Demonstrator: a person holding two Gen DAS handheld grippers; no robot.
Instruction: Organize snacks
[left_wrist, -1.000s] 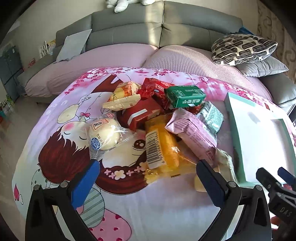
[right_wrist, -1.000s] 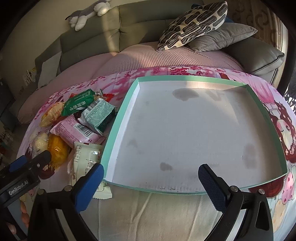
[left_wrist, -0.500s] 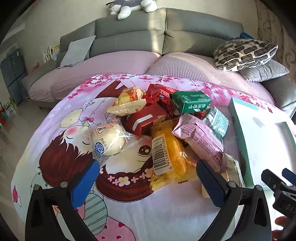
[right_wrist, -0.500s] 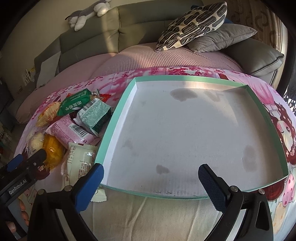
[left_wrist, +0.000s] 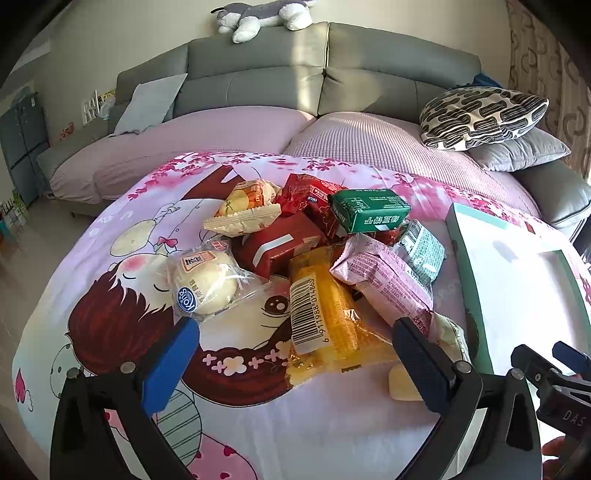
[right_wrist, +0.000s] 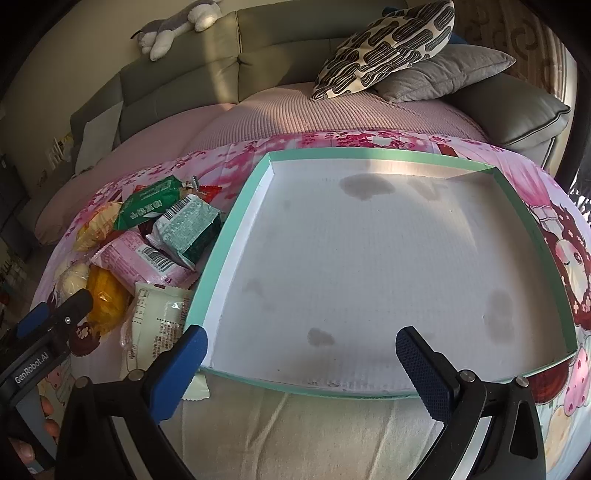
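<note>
Snacks (left_wrist: 325, 258) piled beside green-rimmed tray (right_wrist: 236, 218), left claw (left_wrist: 295, 354) and right claw (right_wrist: 301, 354) gaping, empty

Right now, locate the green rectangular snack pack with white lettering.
In the left wrist view the green rectangular snack pack tops the pile's far side, between the red packs and the teal-rimmed tray.

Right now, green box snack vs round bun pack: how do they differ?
The green box snack is a rectangular opaque pack perched on top of the pile; the round bun pack is a clear wrapper lying flat on the cloth at the pile's left edge. Both are sealed and outside the tray.
</note>
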